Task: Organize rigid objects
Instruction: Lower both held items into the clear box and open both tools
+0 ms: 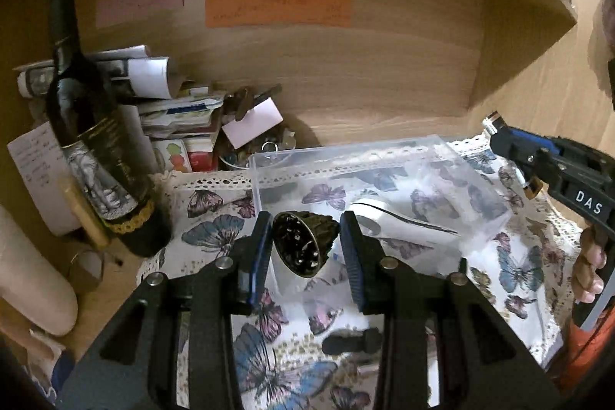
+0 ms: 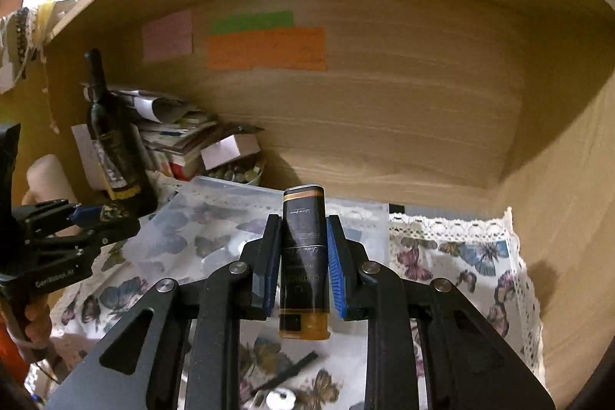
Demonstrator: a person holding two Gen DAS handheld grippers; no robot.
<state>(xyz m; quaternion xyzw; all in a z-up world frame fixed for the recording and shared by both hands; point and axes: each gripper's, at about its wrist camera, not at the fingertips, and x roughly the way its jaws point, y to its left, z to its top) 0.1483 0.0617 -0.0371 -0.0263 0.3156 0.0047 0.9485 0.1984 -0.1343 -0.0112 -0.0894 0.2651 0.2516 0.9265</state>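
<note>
Over the clear plastic bin (image 1: 442,156) on the butterfly cloth (image 1: 215,218), your left gripper (image 1: 303,241) pinches a small brass bell (image 1: 303,241) at the bin's near-left wall, and your right gripper (image 2: 303,248) clamps a black-and-gold bottle (image 2: 305,256) upright, above the bin's near rim. One white object (image 1: 384,218) already lies inside (its identity is unclear), so I judge the sorting partly done: both held pieces are not yet dropped, and a dark comb-like piece (image 2: 288,375) and a small white ring (image 2: 282,398) sit on the cloth near you. Room is open to the right of the bin, up to the shelf's side wall (image 2: 557,179). Leftward it is tight: a wine bottle (image 1: 96,148) and stacked papers (image 1: 177,110) stand near that side, so lower the bell straight down.
</note>
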